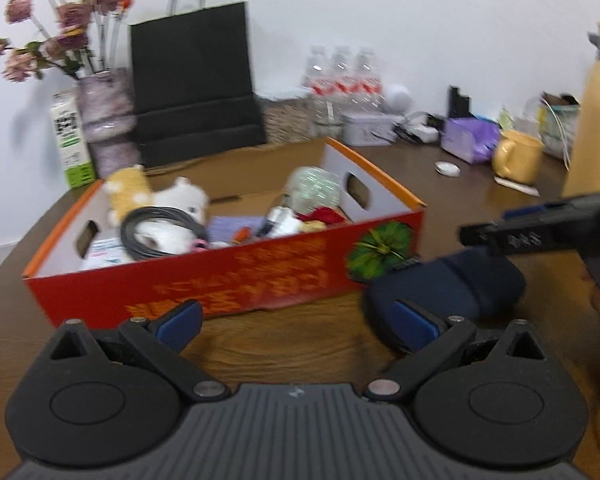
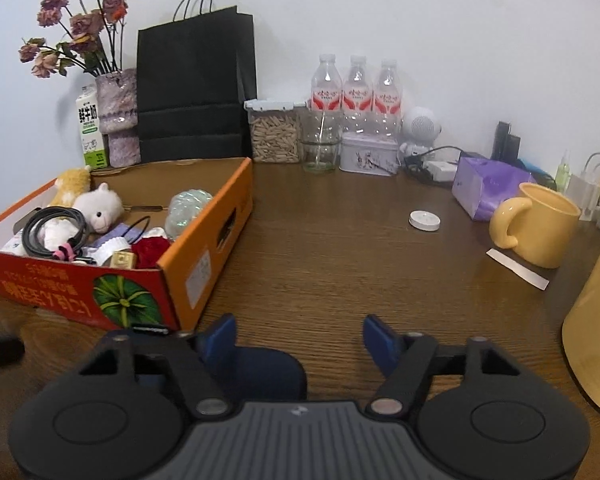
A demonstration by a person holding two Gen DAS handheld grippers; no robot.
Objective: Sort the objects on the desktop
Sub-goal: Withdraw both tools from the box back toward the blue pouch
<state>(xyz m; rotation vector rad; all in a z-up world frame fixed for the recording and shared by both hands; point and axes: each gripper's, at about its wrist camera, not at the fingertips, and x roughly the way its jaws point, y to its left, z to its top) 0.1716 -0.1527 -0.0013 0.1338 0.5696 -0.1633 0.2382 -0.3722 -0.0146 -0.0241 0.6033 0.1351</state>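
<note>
A red and orange cardboard box (image 1: pixel 228 272) (image 2: pixel 204 240) on the wooden desk holds plush toys, a coiled black cable (image 1: pixel 156 232) (image 2: pixel 54 228) and small items. A dark blue oval case (image 1: pixel 452 292) (image 2: pixel 268 372) lies on the desk beside the box's front right corner. My left gripper (image 1: pixel 300 320) is open and empty, just before the box, with its right finger against the case. My right gripper (image 2: pixel 300 336) is open and empty above the case's right end; it shows in the left wrist view (image 1: pixel 540 232) above the case.
A yellow mug (image 2: pixel 540 232), a purple tissue pack (image 2: pixel 488 188), a small white round disc (image 2: pixel 425 220) and a paper strip (image 2: pixel 516 268) lie to the right. A black paper bag (image 2: pixel 196 88), flower vase, milk carton, three bottles, jars and a tin line the back wall.
</note>
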